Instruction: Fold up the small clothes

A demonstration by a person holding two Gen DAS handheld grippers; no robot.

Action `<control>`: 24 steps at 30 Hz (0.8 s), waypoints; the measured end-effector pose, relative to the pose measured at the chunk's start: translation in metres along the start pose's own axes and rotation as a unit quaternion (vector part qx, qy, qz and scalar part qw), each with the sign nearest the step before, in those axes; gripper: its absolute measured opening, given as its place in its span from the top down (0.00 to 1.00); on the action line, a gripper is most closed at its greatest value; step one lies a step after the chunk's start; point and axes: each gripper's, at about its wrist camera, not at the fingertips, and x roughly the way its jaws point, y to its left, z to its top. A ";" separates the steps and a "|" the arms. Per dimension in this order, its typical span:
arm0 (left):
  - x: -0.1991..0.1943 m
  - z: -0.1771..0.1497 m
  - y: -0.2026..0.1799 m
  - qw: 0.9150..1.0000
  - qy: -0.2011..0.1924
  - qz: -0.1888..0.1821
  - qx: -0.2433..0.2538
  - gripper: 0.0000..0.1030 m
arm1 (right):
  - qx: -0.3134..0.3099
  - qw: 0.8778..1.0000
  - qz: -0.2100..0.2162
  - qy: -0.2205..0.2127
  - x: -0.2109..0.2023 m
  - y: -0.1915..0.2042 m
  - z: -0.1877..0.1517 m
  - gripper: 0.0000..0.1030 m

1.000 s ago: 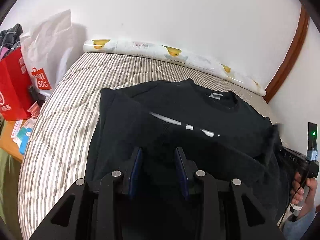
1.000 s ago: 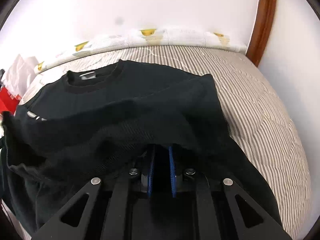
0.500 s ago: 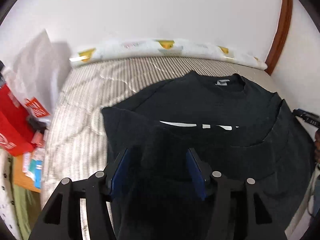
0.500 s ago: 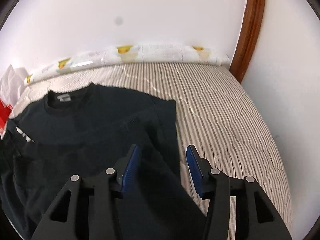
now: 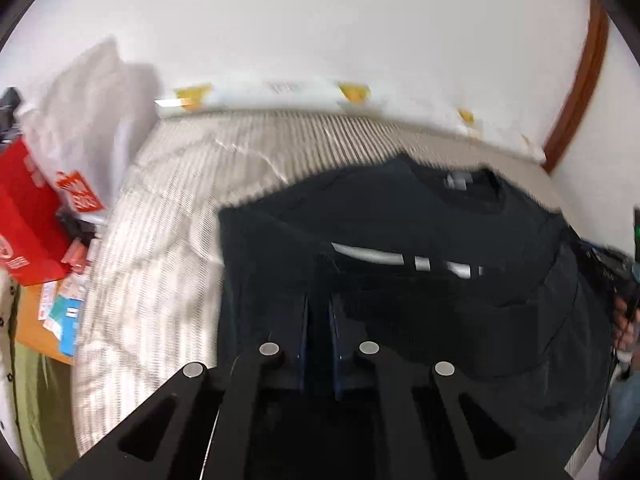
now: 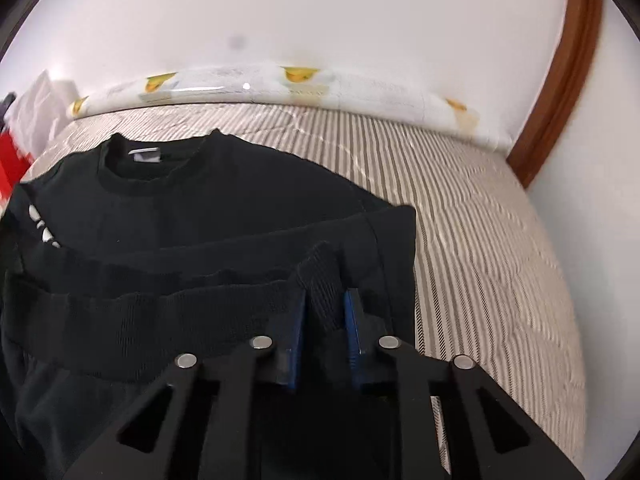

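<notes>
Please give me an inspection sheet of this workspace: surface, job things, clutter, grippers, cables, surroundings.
Surface: striped bed cover, wrinkled.
Job's things: black sweatshirt, collar toward the wall, lower part raised and bunched.
Clutter: red bag, white bag, papers at the bedside.
Grippers: left gripper shut on fabric; right gripper pinching the ribbed hem.
Cables: nothing seen.
Surroundings: white wall, brown wooden trim, patterned roll along the wall.
</notes>
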 end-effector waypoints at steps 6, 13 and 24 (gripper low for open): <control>-0.017 0.025 0.011 0.998 -0.045 0.015 -0.048 0.92 | 0.085 0.995 0.032 -0.051 -0.026 -0.031 0.015 0.85; 0.014 0.061 0.007 0.996 -0.052 0.046 -0.052 0.92 | 0.122 0.990 0.027 -0.066 -0.010 -0.042 0.044 0.85; 0.073 0.058 0.002 0.997 -0.003 0.062 -0.042 0.92 | 0.131 0.991 -0.023 0.005 0.063 -0.050 0.033 0.86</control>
